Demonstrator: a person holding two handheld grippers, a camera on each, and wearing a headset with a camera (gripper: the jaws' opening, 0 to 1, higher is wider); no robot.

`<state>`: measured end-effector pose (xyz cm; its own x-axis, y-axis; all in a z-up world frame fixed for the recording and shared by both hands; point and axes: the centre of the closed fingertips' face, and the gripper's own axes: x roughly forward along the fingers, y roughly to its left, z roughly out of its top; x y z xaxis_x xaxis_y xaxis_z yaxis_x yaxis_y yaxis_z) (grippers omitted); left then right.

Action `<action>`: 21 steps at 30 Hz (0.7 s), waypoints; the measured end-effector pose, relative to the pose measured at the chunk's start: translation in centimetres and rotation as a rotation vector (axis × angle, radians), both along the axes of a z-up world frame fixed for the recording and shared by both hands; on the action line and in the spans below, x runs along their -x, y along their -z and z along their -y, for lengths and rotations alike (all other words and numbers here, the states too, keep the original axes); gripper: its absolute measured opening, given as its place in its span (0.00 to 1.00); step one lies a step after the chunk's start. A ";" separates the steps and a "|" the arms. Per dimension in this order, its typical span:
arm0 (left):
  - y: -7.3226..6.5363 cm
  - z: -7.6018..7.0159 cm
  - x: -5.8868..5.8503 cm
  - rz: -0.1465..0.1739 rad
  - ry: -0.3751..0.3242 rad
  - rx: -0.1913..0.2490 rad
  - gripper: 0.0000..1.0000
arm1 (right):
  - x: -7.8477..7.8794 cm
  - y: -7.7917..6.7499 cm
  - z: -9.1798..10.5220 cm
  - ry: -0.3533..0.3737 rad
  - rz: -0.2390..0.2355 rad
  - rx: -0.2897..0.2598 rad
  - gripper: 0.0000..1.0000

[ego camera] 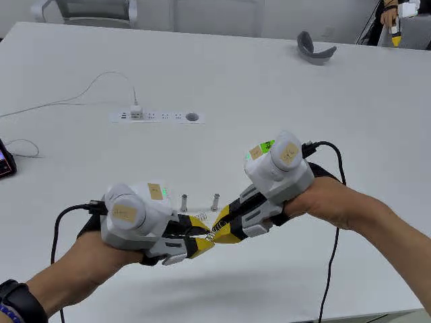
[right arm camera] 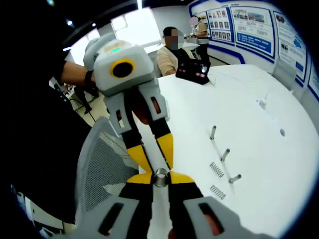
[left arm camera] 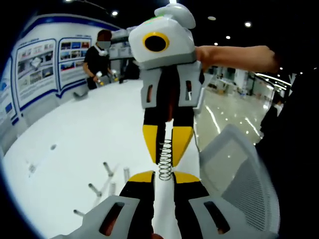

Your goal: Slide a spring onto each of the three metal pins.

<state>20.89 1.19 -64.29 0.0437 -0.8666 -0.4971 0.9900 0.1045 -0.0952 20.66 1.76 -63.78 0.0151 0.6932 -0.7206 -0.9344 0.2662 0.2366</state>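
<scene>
A small metal spring hangs in the air between my two grippers, which meet tip to tip above the white table. My left gripper pinches one end and my right gripper is shut on the other, where the spring shows end-on. In the head view the left gripper comes from the left and the right gripper from the right. Three bare metal pins stand upright just beyond, two of them visible from above. Two more springs lie flat beside the pins.
A power strip with a plugged-in charger and cable lies farther back. A grey curved object rests at the far right, and a dark device at the left edge. A mesh chair stands by the table's near side. People stand in the background.
</scene>
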 end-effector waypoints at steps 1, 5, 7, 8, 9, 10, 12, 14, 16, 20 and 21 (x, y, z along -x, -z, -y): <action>0.1 -0.2 -0.1 -0.001 -0.007 0.003 0.15 | 0.0 0.1 0.1 0.004 0.000 0.000 0.12; 0.7 -1.3 -0.5 -0.019 -0.045 0.000 0.18 | -0.1 0.3 0.2 0.020 -0.004 -0.008 0.12; 1.0 -2.1 -0.9 -0.020 -0.073 -0.006 0.19 | -0.1 0.5 0.4 0.024 -0.004 -0.004 0.12; 1.1 -2.5 -1.1 -0.024 -0.088 -0.007 0.20 | -0.1 0.6 0.5 0.025 -0.006 -0.001 0.12; 1.2 -2.8 -1.2 -0.025 -0.097 -0.009 0.20 | -0.1 0.7 0.5 0.027 -0.008 0.000 0.12; 1.3 -3.2 -1.4 -0.024 -0.109 -0.010 0.20 | -0.1 0.8 0.6 0.028 -0.010 0.000 0.12; 1.3 -3.6 -1.8 -0.023 -0.131 -0.009 0.21 | -0.1 0.9 0.7 0.030 -0.013 0.001 0.12; 1.5 -4.2 -2.2 -0.023 -0.155 -0.011 0.22 | -0.1 1.2 0.8 0.034 -0.017 0.006 0.12; 1.7 -4.8 -2.7 -0.021 -0.180 -0.013 0.22 | -0.1 1.6 1.0 0.035 -0.019 0.014 0.12; 2.1 -5.8 -3.4 -0.021 -0.226 -0.020 0.26 | -0.2 2.1 1.2 0.033 -0.020 0.022 0.12; 2.3 -6.0 -3.5 -0.022 -0.235 -0.022 0.27 | -0.3 2.3 1.3 0.030 -0.015 0.027 0.12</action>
